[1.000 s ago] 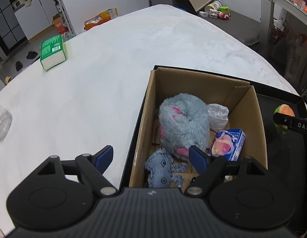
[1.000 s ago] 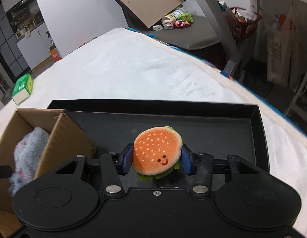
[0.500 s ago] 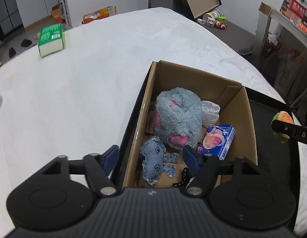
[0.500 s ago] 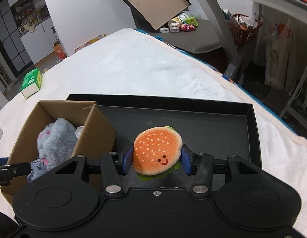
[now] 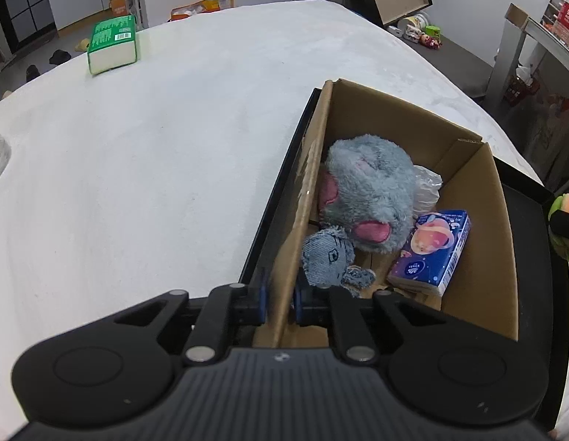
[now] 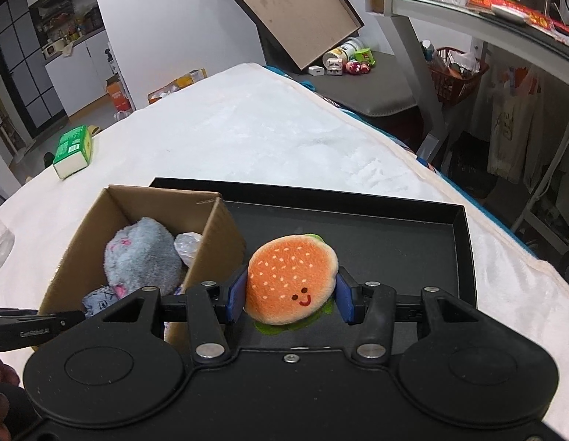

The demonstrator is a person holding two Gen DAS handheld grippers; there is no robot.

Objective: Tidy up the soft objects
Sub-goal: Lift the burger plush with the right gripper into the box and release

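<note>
Right wrist view: burger plush point(image 6: 291, 279) between right gripper point(image 6: 291, 296) fingers point(image 6: 236, 296).

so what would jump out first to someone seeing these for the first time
Probably the smiling orange burger plush, pinched in the right gripper above the black tray. Next, the fluffy grey mouse plush filling the far end of the cardboard box, with a small denim toy and a blue tissue pack beside it. The left gripper clamps the box's near wall.
</note>
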